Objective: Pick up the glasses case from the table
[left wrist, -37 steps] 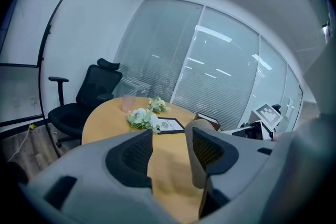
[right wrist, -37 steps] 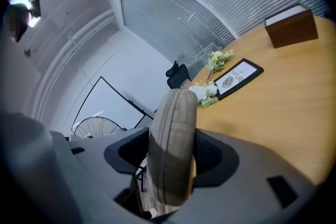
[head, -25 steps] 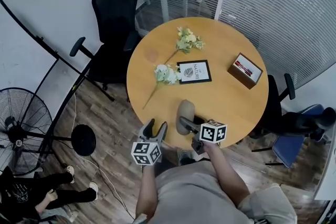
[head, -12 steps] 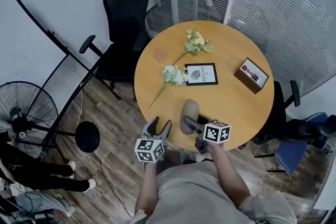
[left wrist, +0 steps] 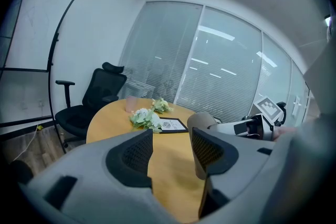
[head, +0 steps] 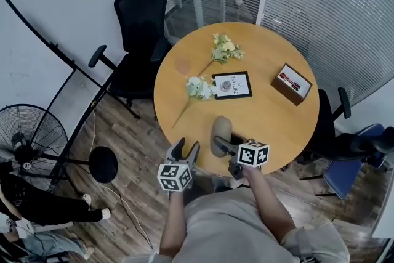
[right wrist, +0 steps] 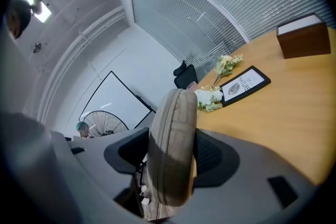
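The glasses case (head: 220, 135) is a beige-grey oblong. My right gripper (head: 221, 146) is shut on it above the near edge of the round wooden table (head: 258, 52). In the right gripper view the case (right wrist: 170, 147) stands on edge between both pads, filling the gap. My left gripper (head: 184, 151) hangs just off the table's near-left edge, open with nothing between its pads (left wrist: 137, 152). From the left gripper view the case (left wrist: 202, 126) and the right gripper (left wrist: 252, 126) show to the right.
On the table lie two flower sprigs (head: 198, 88) (head: 223, 49), a framed card (head: 231, 85) and a brown box (head: 290, 84). Black office chairs (head: 140, 21) stand at the far left and right. A fan (head: 24, 138) and a person's legs (head: 37, 209) are at left on the floor.
Only the head camera shifted slightly. Both grippers and the case stay where they were.
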Demonstrator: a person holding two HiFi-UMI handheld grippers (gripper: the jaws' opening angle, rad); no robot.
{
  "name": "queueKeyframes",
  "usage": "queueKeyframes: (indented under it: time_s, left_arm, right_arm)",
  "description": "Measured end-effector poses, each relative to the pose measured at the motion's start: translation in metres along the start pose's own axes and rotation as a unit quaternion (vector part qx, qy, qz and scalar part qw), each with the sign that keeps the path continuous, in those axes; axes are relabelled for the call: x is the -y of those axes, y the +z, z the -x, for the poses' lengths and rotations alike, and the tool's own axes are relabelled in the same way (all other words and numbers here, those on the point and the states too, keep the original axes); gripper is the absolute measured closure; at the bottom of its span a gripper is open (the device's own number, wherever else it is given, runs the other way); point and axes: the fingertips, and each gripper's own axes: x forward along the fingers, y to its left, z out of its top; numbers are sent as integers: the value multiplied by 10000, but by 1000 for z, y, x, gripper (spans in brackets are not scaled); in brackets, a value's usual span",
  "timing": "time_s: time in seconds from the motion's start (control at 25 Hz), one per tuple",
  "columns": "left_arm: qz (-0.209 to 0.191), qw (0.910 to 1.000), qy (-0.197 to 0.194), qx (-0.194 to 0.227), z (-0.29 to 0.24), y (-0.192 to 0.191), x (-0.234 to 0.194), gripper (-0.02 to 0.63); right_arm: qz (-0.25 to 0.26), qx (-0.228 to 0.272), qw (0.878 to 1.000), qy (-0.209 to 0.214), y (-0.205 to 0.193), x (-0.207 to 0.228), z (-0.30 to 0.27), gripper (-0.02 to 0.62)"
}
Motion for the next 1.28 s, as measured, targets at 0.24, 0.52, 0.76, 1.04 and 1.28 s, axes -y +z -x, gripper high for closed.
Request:
queueKeyframes:
  time_s: [0.24, 0.52, 0.76, 1.04, 1.28]
  left_arm:
    - [32, 10000, -21, -8, -1, -2, -1, 373]
    - [68, 10000, 14, -21, 2, -7, -2, 373]
    - [87, 9999, 46, -49, 4, -11, -4, 374]
    - [100, 9999, 87, -87, 0, -13, -6, 396]
    - [105, 9998, 152, 5, -1, -10, -6, 556]
  right_arm:
    - [96, 34, 9999, -49, 2, 1, 0, 344]
    - [251, -2, 9997, 31, 2, -5, -1, 344]
    - [313, -44, 9995, -18, 0, -3, -4, 344]
    - [316, -63, 9995, -26, 1, 0, -5, 344]
    - [302, -61, 9995, -54, 2, 2, -3, 344]
